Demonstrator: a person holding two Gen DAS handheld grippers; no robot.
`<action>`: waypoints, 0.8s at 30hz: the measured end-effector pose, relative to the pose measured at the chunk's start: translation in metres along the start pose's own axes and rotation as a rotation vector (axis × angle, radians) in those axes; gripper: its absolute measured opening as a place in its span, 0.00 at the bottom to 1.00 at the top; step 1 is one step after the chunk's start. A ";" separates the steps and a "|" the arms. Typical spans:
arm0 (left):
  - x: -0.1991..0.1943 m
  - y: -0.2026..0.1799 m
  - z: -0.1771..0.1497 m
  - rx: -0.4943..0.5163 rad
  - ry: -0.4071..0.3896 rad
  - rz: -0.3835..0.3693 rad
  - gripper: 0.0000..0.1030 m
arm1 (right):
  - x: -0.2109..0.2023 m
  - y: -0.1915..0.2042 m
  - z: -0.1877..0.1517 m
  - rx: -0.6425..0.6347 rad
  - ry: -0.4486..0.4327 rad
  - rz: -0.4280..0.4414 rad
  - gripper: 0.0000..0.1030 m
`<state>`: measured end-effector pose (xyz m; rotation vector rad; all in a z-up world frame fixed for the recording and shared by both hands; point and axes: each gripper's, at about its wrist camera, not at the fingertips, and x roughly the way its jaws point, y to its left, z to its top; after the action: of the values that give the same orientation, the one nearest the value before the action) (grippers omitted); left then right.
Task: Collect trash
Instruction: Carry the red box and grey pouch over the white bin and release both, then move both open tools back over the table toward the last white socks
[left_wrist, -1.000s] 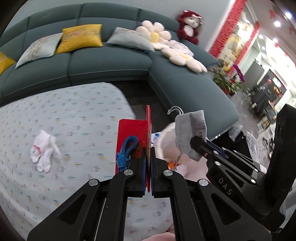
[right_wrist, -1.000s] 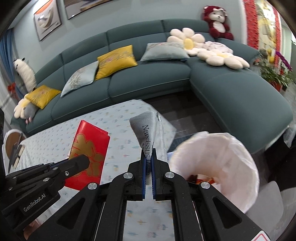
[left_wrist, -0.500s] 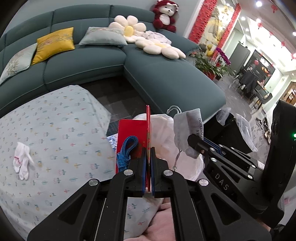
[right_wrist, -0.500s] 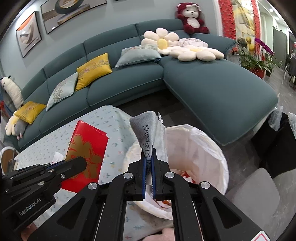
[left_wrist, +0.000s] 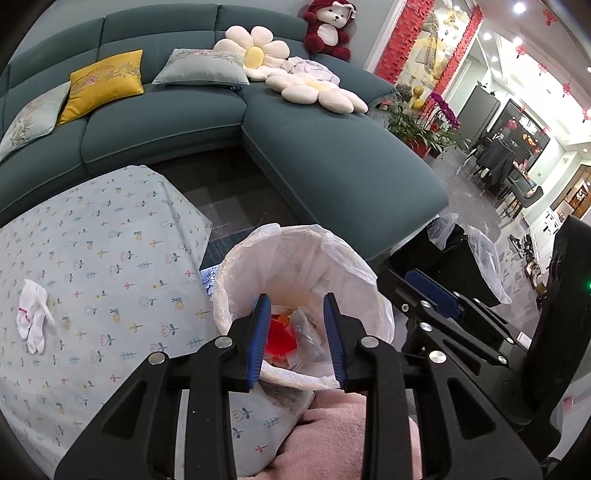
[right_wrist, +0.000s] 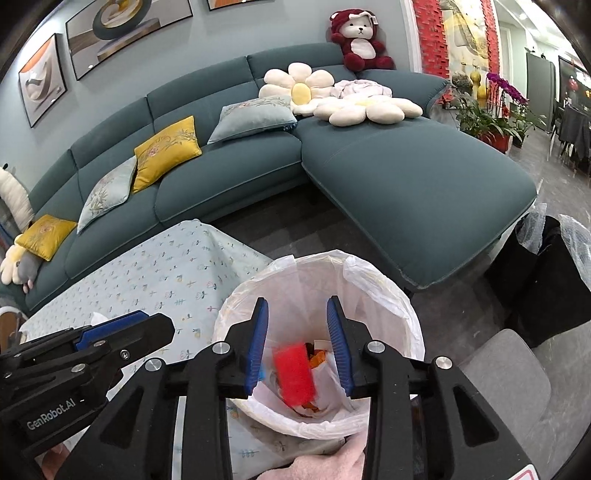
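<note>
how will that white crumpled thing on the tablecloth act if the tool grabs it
The white crumpled thing looks like thin, soft material lying limp and flat on the tablecloth, so it would probably flop and dangle. It seems light for its size and likely to slide if pushed. It looks unlikely to break.

A home living room: teal sofa (right_wrist: 258, 173), cushions (right_wrist: 168, 151), wall pictures (right_wrist: 42, 79).
</note>
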<state>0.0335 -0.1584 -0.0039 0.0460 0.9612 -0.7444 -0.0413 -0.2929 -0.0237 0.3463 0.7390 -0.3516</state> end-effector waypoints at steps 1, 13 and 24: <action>-0.001 0.001 0.000 -0.004 0.000 0.001 0.28 | 0.000 0.000 0.000 0.000 0.000 0.001 0.32; -0.015 0.037 -0.003 -0.076 -0.022 0.041 0.28 | -0.001 0.021 0.000 -0.043 0.004 0.019 0.33; -0.034 0.084 -0.008 -0.153 -0.047 0.074 0.28 | 0.003 0.065 -0.003 -0.104 0.019 0.055 0.33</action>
<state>0.0656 -0.0730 -0.0069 -0.0688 0.9642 -0.5995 -0.0137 -0.2349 -0.0159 0.2716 0.7615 -0.2571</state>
